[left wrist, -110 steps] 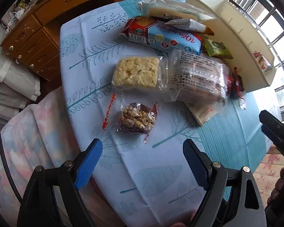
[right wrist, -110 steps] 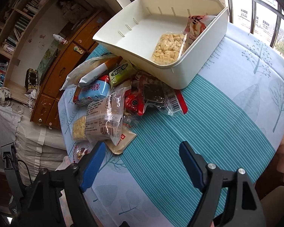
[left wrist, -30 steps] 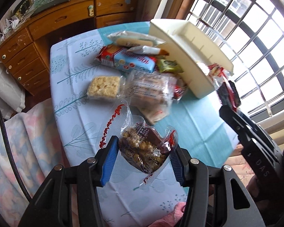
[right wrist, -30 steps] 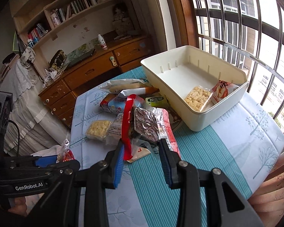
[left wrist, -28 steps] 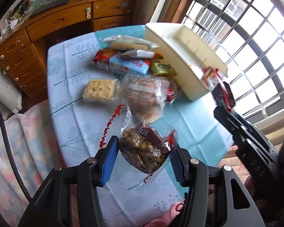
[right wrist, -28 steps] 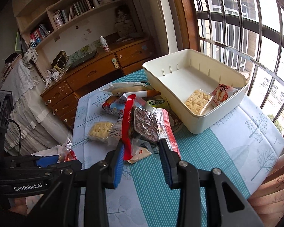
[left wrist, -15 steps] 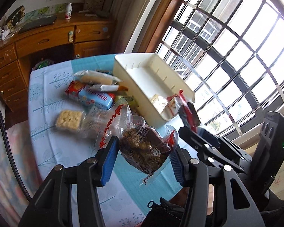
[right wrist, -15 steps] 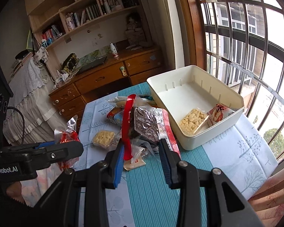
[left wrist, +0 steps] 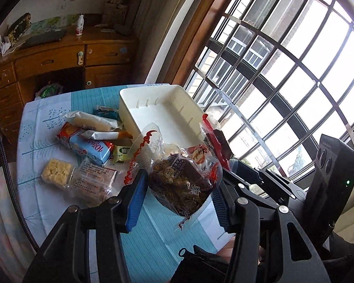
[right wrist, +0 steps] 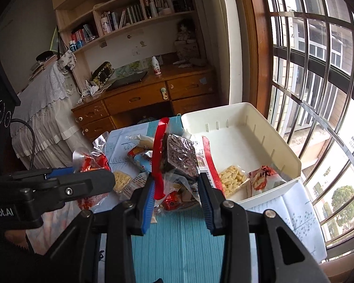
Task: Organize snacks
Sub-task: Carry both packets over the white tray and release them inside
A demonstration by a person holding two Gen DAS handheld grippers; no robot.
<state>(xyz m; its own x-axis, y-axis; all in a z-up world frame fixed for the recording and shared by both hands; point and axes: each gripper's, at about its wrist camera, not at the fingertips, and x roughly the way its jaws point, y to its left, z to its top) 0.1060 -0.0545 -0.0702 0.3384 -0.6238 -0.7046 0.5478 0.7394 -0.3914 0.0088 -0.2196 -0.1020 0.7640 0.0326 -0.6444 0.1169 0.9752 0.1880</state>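
Left tool (left wrist: 177,195): clamped on a nut pack (left wrist: 180,184), held above the near bench (left wrist: 153,243), short of the bin (left wrist: 162,115).
Right tool (right wrist: 175,198): clamped on a dark bar pack (right wrist: 180,158), raised near the bin's (right wrist: 245,141) left wall.
Why aloft: probably so both packs can pass over the rim and drop in.
Bin: far right by the window, already holding two packs (right wrist: 231,179).
Pile (left wrist: 87,146): loose snacks left of the bin, not yet sorted.
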